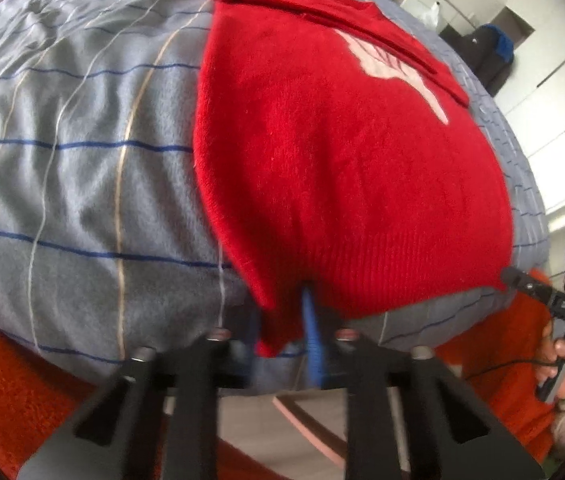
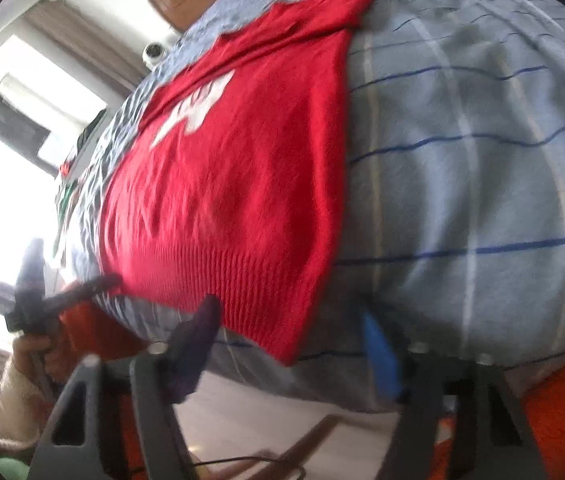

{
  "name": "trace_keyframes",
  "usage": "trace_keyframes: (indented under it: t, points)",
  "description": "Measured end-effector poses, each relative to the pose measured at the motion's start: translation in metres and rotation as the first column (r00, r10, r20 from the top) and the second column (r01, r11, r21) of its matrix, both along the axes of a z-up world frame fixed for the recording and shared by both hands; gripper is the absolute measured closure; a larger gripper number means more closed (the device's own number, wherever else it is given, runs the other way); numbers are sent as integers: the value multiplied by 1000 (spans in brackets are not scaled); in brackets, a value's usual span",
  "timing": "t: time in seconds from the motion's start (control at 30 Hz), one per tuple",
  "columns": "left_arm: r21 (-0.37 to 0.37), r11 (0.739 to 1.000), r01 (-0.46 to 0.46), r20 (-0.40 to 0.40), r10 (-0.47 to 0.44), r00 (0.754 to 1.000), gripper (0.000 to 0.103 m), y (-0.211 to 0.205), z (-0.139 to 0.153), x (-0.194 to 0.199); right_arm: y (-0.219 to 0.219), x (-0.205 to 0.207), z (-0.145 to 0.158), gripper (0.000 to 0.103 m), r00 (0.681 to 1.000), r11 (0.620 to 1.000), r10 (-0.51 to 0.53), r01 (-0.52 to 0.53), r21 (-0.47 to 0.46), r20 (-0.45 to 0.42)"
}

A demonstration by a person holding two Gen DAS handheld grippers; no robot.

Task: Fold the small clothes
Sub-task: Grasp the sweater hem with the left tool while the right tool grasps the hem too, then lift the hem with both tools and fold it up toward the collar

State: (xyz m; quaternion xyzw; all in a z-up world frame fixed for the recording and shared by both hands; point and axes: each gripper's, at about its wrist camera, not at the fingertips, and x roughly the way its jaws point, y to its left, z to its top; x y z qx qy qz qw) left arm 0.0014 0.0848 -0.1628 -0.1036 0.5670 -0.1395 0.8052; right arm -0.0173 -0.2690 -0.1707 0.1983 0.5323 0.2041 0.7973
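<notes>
Red sweater (image 1: 346,184) lies flat on the bed (image 1: 82,184), hem at the near edge, over a grey striped blanket (image 2: 474,184). Left gripper (image 1: 282,320): fingers clamped on the hem's left corner. Right gripper (image 2: 294,336): fingers apart, straddling the hem's right corner, not closed on it.

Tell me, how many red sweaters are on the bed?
1. The red sweater lies flat on the grey checked blanket, its ribbed hem at the near edge by both grippers. Its sleeves look folded in. Nothing shows whether other clothes lie outside the view.
</notes>
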Motion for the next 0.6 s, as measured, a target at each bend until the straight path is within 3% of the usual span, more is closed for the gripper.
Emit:
trace_keyframes:
  t: [0.03,0.1,0.27,0.4,0.6]
  points:
    - [6,1000,0,-1,0,1000,97,0,0,-1,3,1,1,64,1000,1000,11,-11,-8,2]
    - [14,1000,5,2,-5,1000,100,2,4,-6,3,1,3,96,1000,999,12,-11,-45,8]
    - [22,999,29,9,-30,1000,101,9,11,-20,0,-12,13,99,1000,993,1,0,-115,6]
    - [26,999,25,5,-25,1000,101,8,15,-17,0,-6,11,99,1000,995,-15,15,-95,-7]
    - [-38,999,24,53,-22,998,101,18,46,-20,-9,0,30,99,999,999,-31,31,-19,24]
